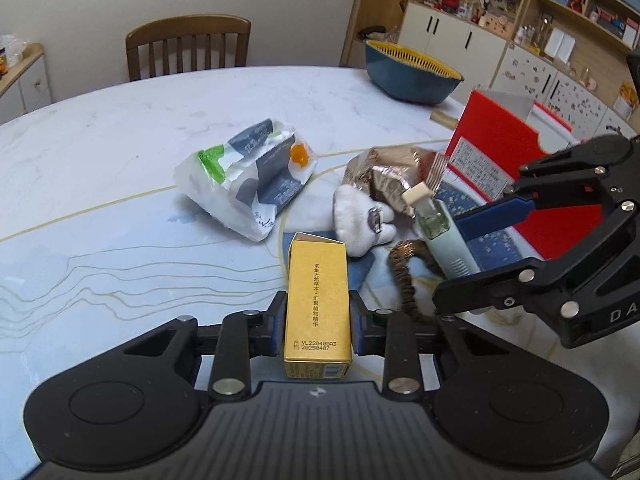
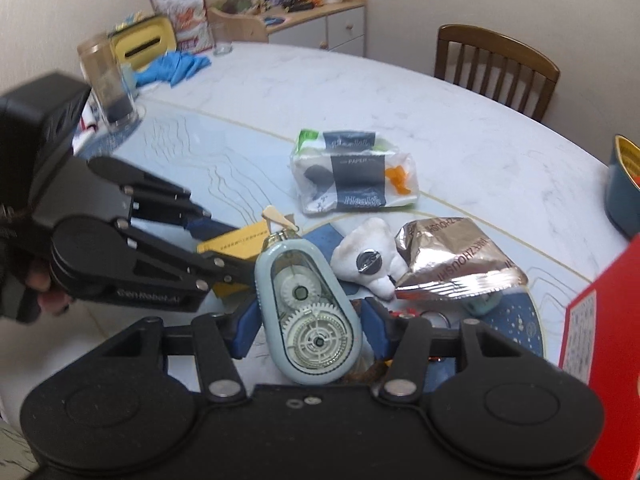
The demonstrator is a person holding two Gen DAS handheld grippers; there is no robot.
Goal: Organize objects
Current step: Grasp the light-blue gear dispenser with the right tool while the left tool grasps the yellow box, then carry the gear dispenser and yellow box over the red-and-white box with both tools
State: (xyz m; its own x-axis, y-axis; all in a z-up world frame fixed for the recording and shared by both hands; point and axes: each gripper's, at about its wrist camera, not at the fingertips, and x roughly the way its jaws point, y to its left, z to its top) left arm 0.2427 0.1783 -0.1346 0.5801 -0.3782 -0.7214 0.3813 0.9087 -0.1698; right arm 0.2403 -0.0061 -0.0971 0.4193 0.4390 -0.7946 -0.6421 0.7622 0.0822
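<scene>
My left gripper (image 1: 318, 306) is shut on a slim gold carton (image 1: 318, 300) with dark print, held lengthwise between the pads just over the table. In the right wrist view the left gripper (image 2: 228, 248) reaches in from the left with the gold carton (image 2: 240, 240) in it. My right gripper (image 2: 310, 320) is shut on a pale blue correction-tape dispenser (image 2: 308, 308), its clear window and white gears facing up. The left wrist view shows the right gripper (image 1: 460, 258) at the right, pads on either side of the dispenser (image 1: 440, 236).
A tissue pack (image 1: 248, 184), white plush toy (image 1: 360, 216), foil bag (image 1: 392, 176) and brown hair tie (image 1: 404, 276) lie on the marble table (image 1: 120, 140). A red box (image 1: 500, 152) stands right, a blue colander bowl (image 1: 412, 76) behind it. A glass (image 2: 108, 88) stands far left.
</scene>
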